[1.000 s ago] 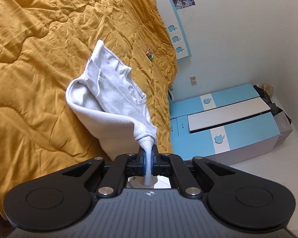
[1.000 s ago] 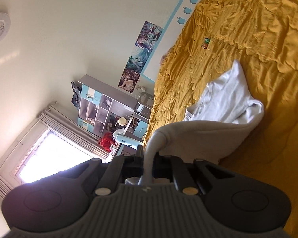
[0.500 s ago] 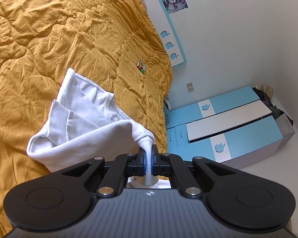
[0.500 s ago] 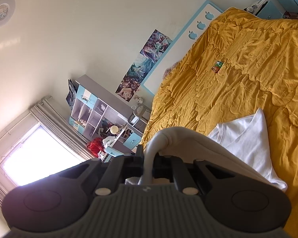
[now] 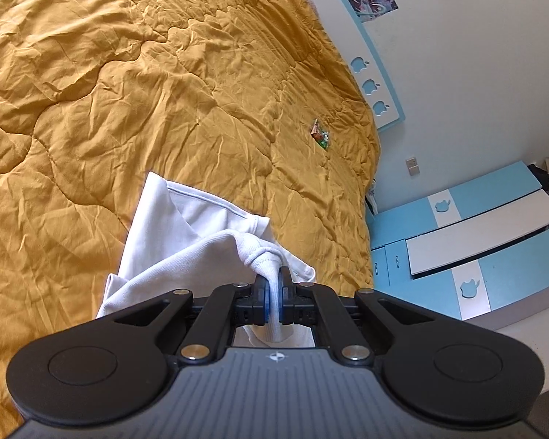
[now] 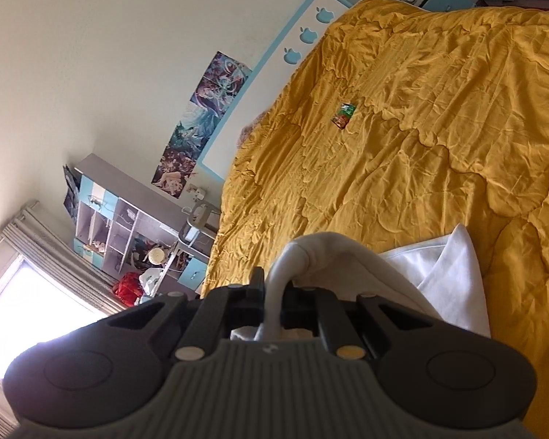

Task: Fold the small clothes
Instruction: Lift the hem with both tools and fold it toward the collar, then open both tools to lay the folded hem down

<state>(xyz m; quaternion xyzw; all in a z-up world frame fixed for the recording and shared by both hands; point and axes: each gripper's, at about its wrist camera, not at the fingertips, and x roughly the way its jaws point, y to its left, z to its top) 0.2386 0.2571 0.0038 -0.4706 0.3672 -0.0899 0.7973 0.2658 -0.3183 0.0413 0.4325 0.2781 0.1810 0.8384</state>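
Note:
A small white garment [image 5: 186, 234] lies partly on the yellow quilt [image 5: 128, 91], its near edge lifted. My left gripper [image 5: 273, 292] is shut on a bunched corner of it. In the right wrist view my right gripper [image 6: 272, 292] is shut on another edge of the same white garment [image 6: 454, 274], which arches up from the jaws and drapes down to the quilt [image 6: 439, 109]. The part of the cloth below both grippers is hidden.
A small green and red packet [image 5: 320, 134] lies on the quilt toward the headboard [image 5: 375, 84]. Blue and white cabinets [image 5: 475, 241] stand beside the bed. A shelf unit [image 6: 128, 226] and a bright window [image 6: 25, 314] are on the other side.
Both grippers have carried the garment's held edge toward the near side of the bed. More of the cloth now lies low on the quilt and less of it shows.

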